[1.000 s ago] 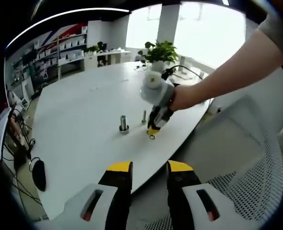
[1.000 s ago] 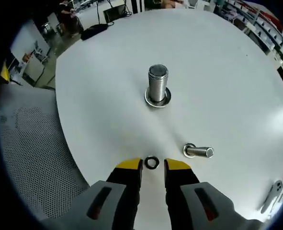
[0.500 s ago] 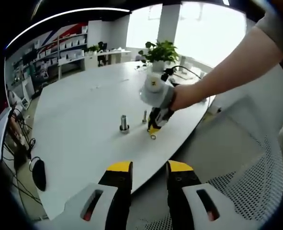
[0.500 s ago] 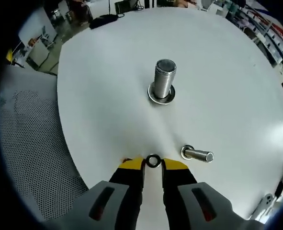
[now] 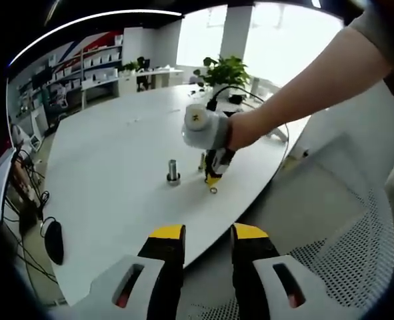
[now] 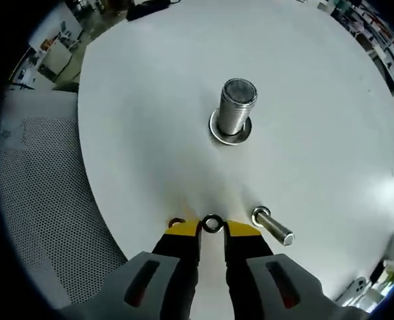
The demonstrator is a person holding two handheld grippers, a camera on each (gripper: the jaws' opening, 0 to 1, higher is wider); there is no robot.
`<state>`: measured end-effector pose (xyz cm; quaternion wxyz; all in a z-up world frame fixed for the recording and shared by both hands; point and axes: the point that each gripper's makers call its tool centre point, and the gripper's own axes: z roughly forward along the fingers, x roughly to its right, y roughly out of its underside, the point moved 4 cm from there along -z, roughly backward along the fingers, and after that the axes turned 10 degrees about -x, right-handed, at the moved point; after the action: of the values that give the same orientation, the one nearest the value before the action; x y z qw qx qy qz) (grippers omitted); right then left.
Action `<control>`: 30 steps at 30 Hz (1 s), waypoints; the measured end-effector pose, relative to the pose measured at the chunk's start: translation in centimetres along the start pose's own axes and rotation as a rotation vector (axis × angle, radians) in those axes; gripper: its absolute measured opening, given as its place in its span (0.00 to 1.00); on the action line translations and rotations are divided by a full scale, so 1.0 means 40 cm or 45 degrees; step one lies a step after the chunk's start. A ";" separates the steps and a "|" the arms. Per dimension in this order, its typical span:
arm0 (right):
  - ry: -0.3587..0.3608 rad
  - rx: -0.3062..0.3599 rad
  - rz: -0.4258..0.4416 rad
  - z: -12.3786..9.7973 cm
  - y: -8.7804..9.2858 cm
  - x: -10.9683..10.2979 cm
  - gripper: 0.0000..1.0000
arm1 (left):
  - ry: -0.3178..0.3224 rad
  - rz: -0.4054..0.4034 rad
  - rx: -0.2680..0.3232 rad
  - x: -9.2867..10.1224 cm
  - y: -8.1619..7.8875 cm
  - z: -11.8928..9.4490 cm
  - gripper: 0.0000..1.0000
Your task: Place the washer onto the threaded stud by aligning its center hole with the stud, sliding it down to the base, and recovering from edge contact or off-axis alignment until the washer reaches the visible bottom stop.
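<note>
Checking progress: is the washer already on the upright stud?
No, the washer sits between the right gripper jaws, apart from the upright stud.

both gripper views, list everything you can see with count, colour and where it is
round white table: 1, white, under all the parts
large upright threaded steel stud on a flat base: 1, silver, standing mid-table
small slim steel bolt: 1, silver, near the right gripper's tips
small dark metal ring washer: 1, dark, between the right gripper's tips at the table
potted green plant: 1, green, far table edge
black computer mouse: 1, black, near table edge
white mesh chair: 1, white, beside the table
person's forearm: 1, holding the right gripper
right gripper: 1, yellow-tipped
left gripper: 1, yellow-tipped, open, held back off the table
</note>
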<state>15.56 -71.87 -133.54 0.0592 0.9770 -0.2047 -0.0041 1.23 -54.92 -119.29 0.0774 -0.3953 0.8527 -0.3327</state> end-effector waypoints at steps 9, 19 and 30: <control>-0.011 -0.034 0.153 0.001 -0.003 0.001 0.15 | 0.006 0.004 -0.007 0.003 0.002 0.001 0.25; 0.005 0.257 0.203 -0.003 0.024 -0.006 0.15 | 0.002 0.007 -0.002 0.002 0.002 0.000 0.25; 0.064 0.310 0.236 0.001 0.027 -0.013 0.14 | 0.007 0.010 0.012 0.005 -0.002 -0.003 0.25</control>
<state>14.65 -72.64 -133.44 -0.0543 0.9537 -0.2915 0.0506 1.10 -55.01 -119.13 0.0783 -0.3905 0.8529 -0.3376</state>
